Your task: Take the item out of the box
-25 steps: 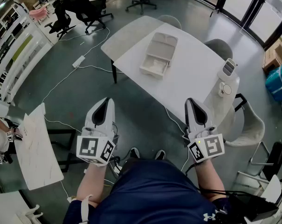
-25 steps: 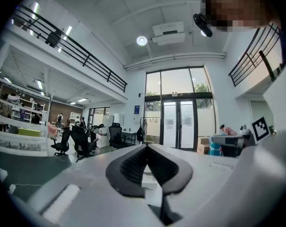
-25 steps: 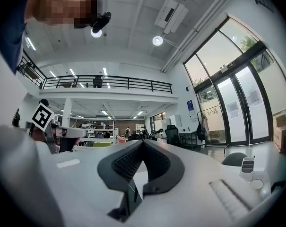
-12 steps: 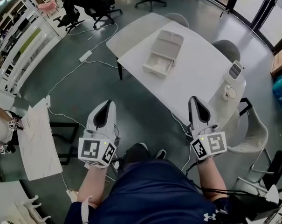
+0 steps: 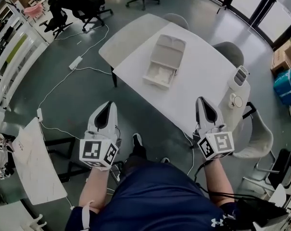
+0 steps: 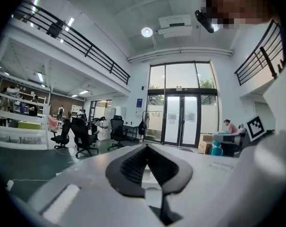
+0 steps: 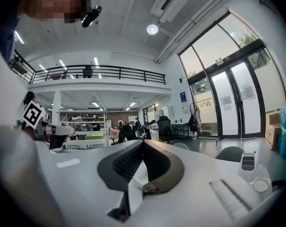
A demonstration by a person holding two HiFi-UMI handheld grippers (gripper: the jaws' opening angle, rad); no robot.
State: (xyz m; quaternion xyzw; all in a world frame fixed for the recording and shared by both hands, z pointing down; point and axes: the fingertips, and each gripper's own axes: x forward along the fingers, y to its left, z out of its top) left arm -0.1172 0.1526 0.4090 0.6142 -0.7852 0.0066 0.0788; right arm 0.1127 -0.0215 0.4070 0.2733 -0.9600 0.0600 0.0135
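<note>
Held side by side above bare grey floor (image 5: 150, 119), short of the white table (image 5: 203, 85) and touching nothing. Left gripper (image 5: 110, 105) closed, jaws pressed together at the tips, nothing between them. Right gripper (image 5: 203, 102) likewise closed and empty, close to the table's near corner in the head view.

Wide free floor to the left of the table, crossed only by a thin white cable (image 5: 63, 81) and a power strip (image 5: 75, 62). Tighter on the right: a pale chair (image 5: 260, 134) beside the near corner, a blue bag (image 5: 287, 83) further out. A small white side table (image 5: 37, 162) low at the left, well apart from the left gripper.

Counted: two grippers, one large table, one box, one white device (image 5: 236, 85) standing at the table's right edge. Three chairs around the table: two grey, one at the far end (image 5: 176, 19) and one on the right side (image 5: 229, 52), plus the pale one. Several black office chairs (image 5: 58, 16) far off at upper left.

One beige box (image 5: 164, 57) in the middle of the table, well ahead of both grippers, lid swung open and lying flat behind. Inside the nearer half, a pale item (image 5: 159, 74), too small to make out; lid half apparently bare
</note>
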